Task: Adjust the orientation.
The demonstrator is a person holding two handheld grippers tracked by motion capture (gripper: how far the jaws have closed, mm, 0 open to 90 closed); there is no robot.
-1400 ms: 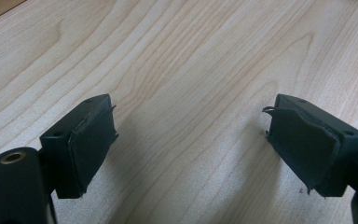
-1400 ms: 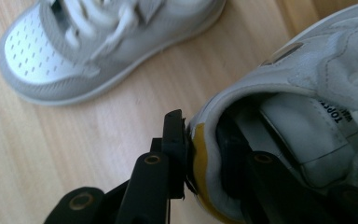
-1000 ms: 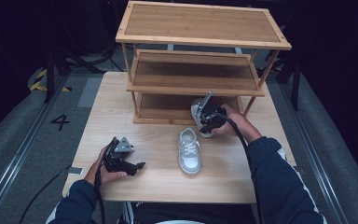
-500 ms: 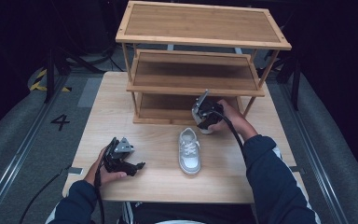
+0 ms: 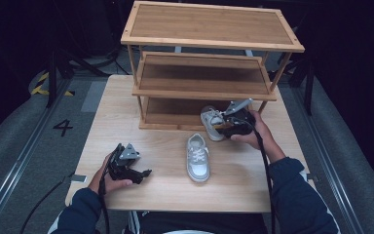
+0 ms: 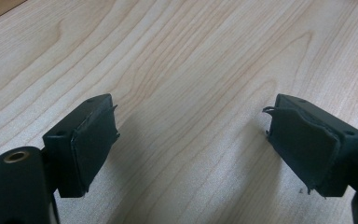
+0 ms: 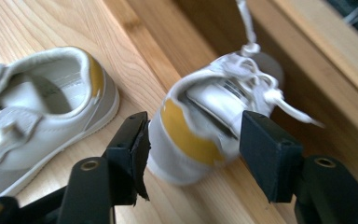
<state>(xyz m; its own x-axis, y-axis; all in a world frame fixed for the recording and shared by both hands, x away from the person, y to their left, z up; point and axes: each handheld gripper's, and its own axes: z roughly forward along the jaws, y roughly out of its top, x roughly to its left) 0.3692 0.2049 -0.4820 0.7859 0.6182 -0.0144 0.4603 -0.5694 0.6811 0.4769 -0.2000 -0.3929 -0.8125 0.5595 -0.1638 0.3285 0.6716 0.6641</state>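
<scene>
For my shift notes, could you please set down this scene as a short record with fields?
setting: wooden table with a wooden rack at its far side
shoe at rack: white shoe, yellow heel patch, on the front edge of the rack's lowest shelf
second shoe: white shoe on the table, in front of the rack
right gripper: jaws have just been opening; heel of the shoe at the rack between them, pads no longer pressing
left gripper: open, nothing between the jaws, over bare table
</scene>
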